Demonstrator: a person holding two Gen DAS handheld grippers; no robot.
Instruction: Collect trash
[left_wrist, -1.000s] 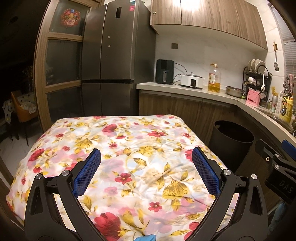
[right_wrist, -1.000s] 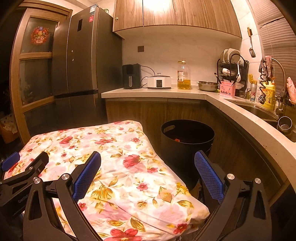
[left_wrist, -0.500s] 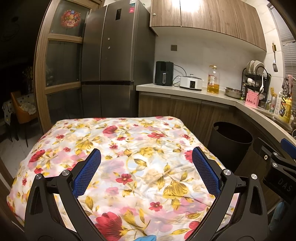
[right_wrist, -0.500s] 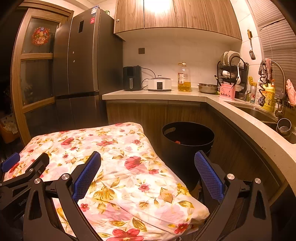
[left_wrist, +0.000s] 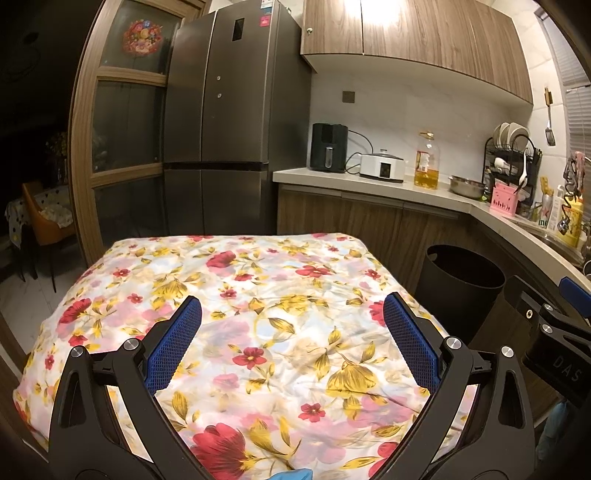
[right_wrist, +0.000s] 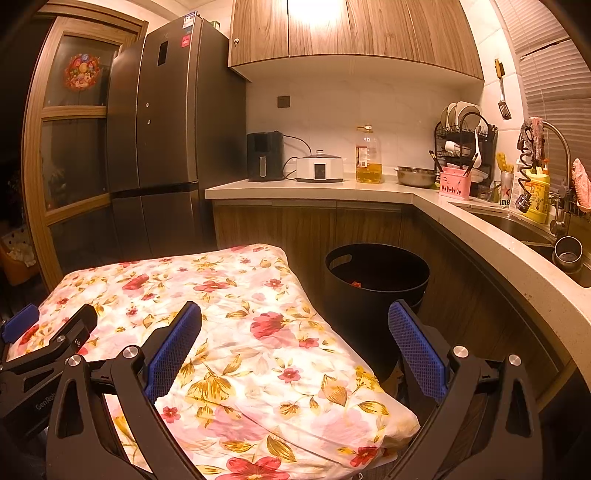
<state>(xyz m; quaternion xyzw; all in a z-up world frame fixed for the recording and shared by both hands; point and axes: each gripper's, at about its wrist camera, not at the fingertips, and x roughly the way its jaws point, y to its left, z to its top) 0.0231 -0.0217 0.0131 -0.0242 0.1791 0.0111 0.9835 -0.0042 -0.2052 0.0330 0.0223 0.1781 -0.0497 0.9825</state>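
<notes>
Both the left gripper (left_wrist: 291, 339) and right gripper (right_wrist: 293, 347) are spread wide, holding nothing. No trash shows on the flowery cloth (left_wrist: 258, 295); the black bin (right_wrist: 376, 280) holds 1 small red scrap, probably light.

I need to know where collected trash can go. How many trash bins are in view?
1. A black trash bin stands on the floor between the floral-covered table and the counter cabinets. Something small and red lies inside. Others may be hidden behind the table.
</notes>
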